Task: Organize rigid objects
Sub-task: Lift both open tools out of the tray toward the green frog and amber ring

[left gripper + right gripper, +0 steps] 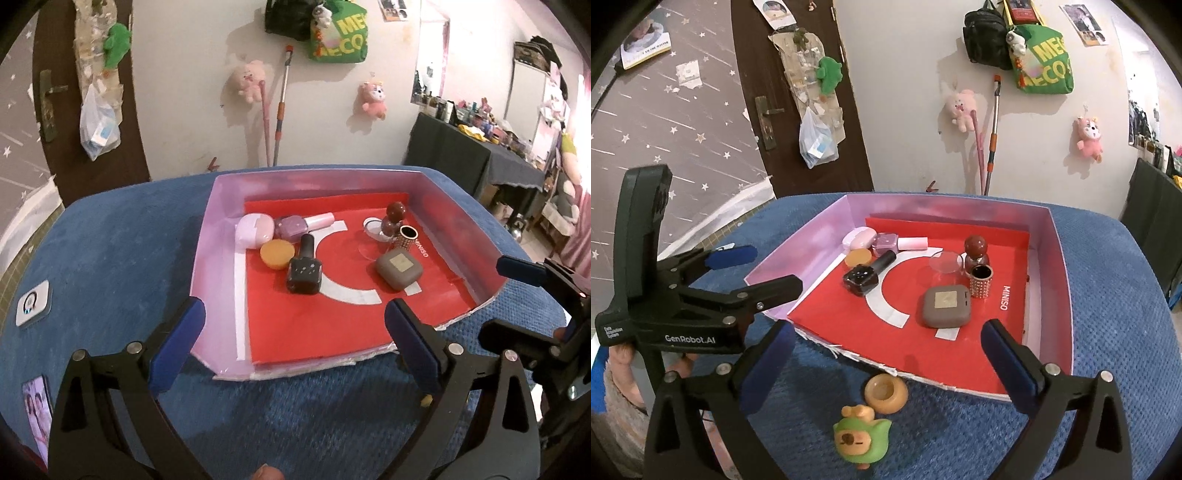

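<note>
From your left wrist view, your left gripper (pixel 291 347) stands wide and empty before the tray (pixel 221 236), which holds the black bottle (pixel 304 271) and grey case (pixel 399 272). From your right wrist view, your right gripper (pixel 886 365) is wide too, over the figurine (pixel 861 439) and ring (pixel 886 393) on the blue worktop (pixel 1108 332).

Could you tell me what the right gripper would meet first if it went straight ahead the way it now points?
Probably the grey square case in the tray; the right gripper is open and aimed over the tray's open front edge. Depth is unclear, so it may pass above.
</note>
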Tool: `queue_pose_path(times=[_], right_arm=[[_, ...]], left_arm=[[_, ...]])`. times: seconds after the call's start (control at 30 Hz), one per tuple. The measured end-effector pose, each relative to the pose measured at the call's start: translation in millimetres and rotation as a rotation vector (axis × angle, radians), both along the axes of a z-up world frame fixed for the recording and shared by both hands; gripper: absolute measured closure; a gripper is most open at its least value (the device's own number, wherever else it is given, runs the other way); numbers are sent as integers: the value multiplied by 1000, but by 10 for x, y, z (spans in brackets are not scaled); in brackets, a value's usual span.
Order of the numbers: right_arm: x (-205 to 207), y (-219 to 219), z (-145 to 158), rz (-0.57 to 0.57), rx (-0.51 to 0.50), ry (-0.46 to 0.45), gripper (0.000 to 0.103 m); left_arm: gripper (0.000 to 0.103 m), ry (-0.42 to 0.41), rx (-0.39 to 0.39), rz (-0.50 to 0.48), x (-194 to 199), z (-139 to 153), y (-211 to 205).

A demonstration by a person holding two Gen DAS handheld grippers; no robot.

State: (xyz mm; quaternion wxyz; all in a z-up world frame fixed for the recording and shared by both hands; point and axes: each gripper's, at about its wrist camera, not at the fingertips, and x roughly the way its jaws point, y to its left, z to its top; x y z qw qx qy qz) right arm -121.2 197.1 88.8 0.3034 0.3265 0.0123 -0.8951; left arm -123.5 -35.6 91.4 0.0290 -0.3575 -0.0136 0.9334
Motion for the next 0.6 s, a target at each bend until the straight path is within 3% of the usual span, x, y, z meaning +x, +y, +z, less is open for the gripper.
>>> queue_pose_path(times=[0.6], right_arm=[[194, 144, -39, -36, -14, -10, 0]], left_arm=[[4, -45, -37, 19, 319, -175, 109]])
